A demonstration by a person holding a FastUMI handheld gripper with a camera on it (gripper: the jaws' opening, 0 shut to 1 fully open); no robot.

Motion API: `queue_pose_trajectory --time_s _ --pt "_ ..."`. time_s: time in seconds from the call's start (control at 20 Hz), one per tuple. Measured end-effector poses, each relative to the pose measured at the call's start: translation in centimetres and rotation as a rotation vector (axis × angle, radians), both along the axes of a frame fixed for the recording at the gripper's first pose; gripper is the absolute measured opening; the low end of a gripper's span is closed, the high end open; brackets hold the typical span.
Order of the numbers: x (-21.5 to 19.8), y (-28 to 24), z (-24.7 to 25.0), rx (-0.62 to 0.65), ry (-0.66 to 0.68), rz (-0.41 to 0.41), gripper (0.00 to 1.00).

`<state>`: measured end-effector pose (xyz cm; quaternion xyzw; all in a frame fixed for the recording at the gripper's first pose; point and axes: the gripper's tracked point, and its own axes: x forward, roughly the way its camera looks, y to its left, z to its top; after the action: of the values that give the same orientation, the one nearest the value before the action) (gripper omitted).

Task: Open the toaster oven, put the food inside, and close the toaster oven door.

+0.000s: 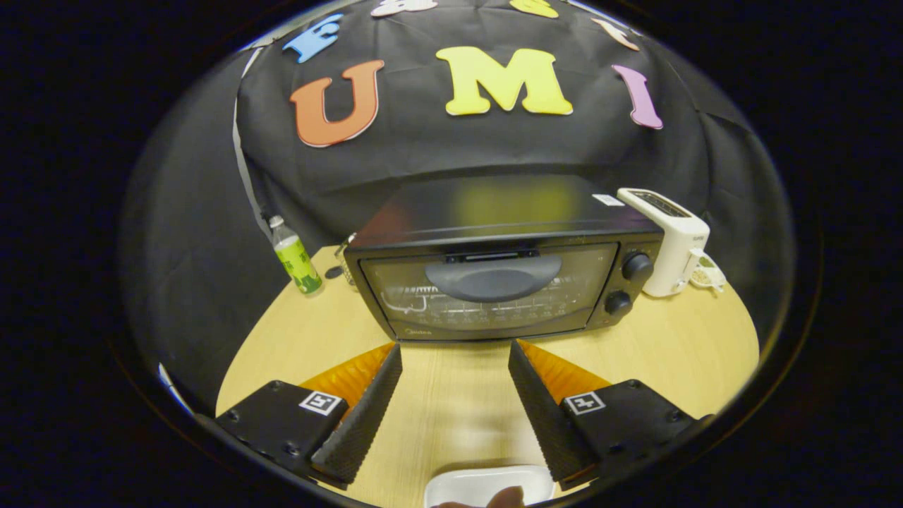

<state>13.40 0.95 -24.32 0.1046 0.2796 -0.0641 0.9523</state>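
Claw (455,353) spread wide, gripping nothing, above wooden table (670,346) facing closed toaster oven (504,264)

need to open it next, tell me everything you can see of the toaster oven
The toaster oven is a black box with a glossy top, standing upright on the wooden table just beyond the open gripper, which holds nothing. Its glass door is shut, with a dark curved handle near the top and a wire rack visible behind the glass. Two round knobs sit on its right side. A white toaster stands close beside it.
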Motion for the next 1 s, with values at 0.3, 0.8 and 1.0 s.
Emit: queue_pose_trajectory --time_s 0.3,0.8,1.0 --pt "-1.7 -0.9 7.1 -0.059 -0.166 -0.005 1.0" --pt "-13.0 -3.2 18.6 -0.12 -0.363 -0.039 1.0" --pt "-18.2 -3.0 19.7 -0.16 -0.422 -0.043 1.0"
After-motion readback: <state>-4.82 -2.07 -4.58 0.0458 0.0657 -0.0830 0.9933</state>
